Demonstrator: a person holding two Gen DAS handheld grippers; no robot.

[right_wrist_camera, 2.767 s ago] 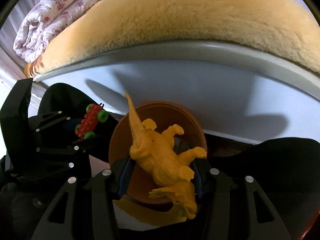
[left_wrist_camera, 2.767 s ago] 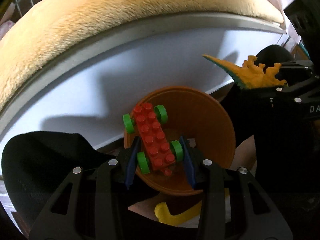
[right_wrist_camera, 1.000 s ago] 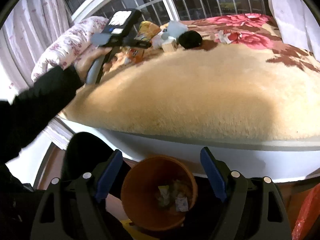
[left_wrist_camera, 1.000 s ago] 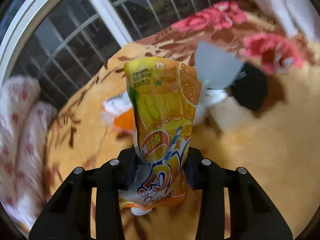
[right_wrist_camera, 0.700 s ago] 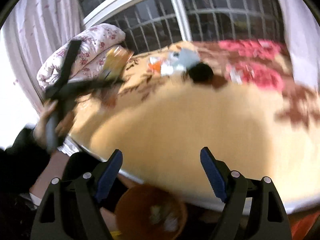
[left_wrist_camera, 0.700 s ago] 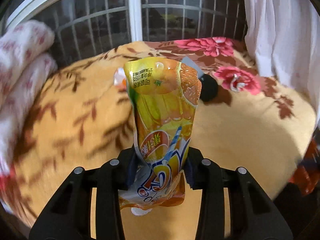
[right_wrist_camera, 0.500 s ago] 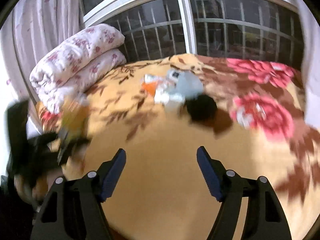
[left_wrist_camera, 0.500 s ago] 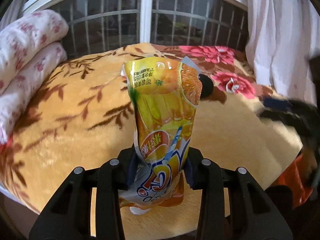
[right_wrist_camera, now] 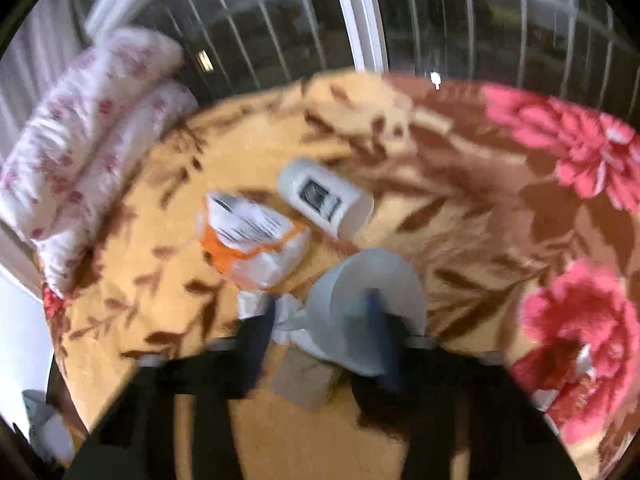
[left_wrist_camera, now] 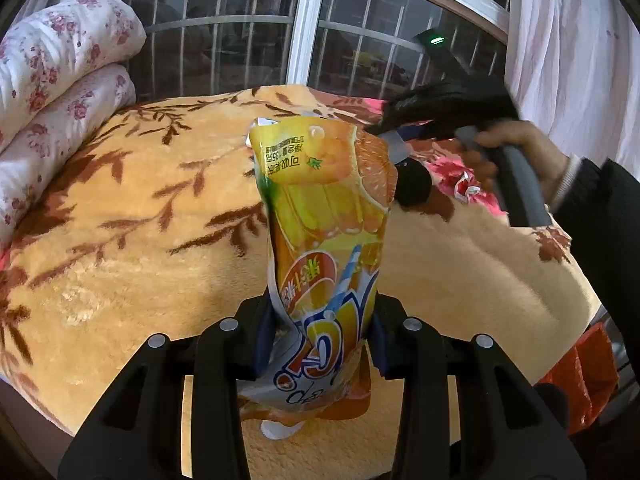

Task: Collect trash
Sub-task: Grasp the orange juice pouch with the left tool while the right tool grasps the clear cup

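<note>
My left gripper (left_wrist_camera: 320, 332) is shut on a yellow and orange juice pouch (left_wrist_camera: 324, 220) and holds it upright above the bed. My right gripper (right_wrist_camera: 320, 328) is open over a trash pile on the blanket, its fingers astride the near side of a pale blue cup (right_wrist_camera: 372, 300) and crumpled white paper (right_wrist_camera: 288, 316). The view is blurred. An orange and white wrapper (right_wrist_camera: 252, 236) and a white tube (right_wrist_camera: 324, 200) lie just beyond. In the left wrist view the right gripper (left_wrist_camera: 452, 108) reaches over the pile beside a black object (left_wrist_camera: 412, 188).
An orange floral blanket (left_wrist_camera: 120, 240) covers the bed. A rolled flowered quilt (left_wrist_camera: 52, 92) lies at the left by the barred window (left_wrist_camera: 248, 40). A white curtain (left_wrist_camera: 568, 40) hangs at the right. A red bag (left_wrist_camera: 580, 380) sits off the bed's right edge.
My left gripper has drawn back from the pile with the pouch. My right gripper has risen from the orange bin and moved across the bed onto the trash pile.
</note>
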